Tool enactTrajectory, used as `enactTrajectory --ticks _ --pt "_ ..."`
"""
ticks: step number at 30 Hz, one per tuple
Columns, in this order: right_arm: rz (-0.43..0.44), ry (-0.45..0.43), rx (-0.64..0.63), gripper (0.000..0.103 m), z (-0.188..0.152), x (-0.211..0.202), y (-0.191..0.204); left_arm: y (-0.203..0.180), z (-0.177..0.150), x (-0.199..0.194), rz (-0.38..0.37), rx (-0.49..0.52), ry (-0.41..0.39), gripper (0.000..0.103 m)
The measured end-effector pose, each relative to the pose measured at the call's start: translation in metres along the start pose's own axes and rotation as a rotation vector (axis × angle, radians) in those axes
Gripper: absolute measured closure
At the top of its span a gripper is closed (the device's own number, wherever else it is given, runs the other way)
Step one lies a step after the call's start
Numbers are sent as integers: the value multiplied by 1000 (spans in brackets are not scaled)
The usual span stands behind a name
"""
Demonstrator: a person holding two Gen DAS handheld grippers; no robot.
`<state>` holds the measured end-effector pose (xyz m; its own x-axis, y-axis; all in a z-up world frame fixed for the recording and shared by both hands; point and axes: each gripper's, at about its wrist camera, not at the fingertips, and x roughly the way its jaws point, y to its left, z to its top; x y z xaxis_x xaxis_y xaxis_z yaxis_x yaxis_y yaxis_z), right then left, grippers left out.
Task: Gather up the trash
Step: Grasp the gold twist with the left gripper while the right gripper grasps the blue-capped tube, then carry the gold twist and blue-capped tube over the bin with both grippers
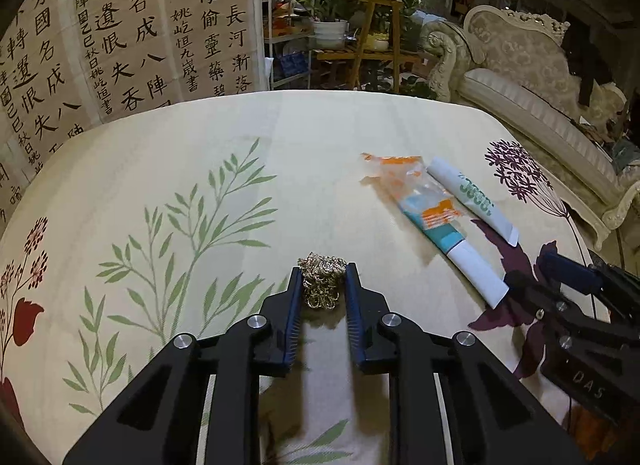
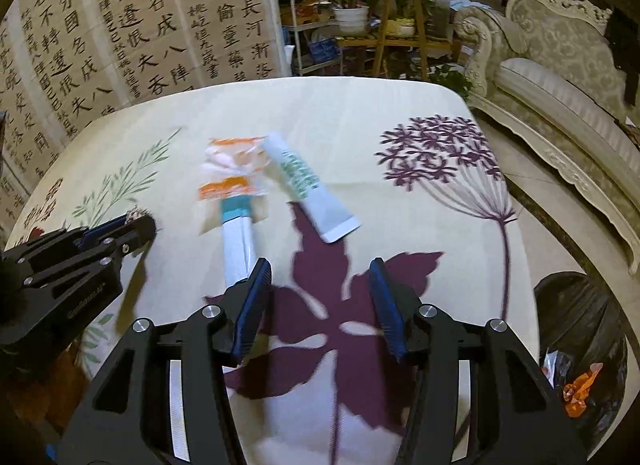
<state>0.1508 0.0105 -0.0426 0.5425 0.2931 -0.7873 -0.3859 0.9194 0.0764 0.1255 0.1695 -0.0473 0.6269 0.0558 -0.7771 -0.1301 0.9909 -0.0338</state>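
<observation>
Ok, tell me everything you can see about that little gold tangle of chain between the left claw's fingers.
The gold chain tangle is a small bunched heap of fine metallic-looking links, dull gold, loops spilling at its near edge. It lies on the floral tablecloth, near the table's front edge, left of the toothpaste tubes. The left claw straddles it, blue pads pressing both sides, so it looks gripped though still resting on the cloth. In the right wrist view only a speck shows at that claw's tip.

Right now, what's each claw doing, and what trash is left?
Left gripper shut on gold scrubber wad. Right gripper open, empty, near teal tube. Orange wrapper, white tube still on table. Nothing blocking.
</observation>
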Motion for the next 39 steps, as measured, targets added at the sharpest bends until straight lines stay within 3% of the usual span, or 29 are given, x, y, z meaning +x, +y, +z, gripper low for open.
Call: enactTrajectory --ticks 9,22,30,39 --pt "10 -33 13 53 9 -11 11 16 -6 -14 7 -19 -23 82" --pt "20 16 -36 56 15 15 38 36 -14 -19 21 -53 -28 82" --pt "-2 15 -77 82 14 14 44 38 -18 -21 24 -63 -29 82" --pt "37 5 -91 87 4 -4 50 37 -23 -31 34 -66 -43 82"
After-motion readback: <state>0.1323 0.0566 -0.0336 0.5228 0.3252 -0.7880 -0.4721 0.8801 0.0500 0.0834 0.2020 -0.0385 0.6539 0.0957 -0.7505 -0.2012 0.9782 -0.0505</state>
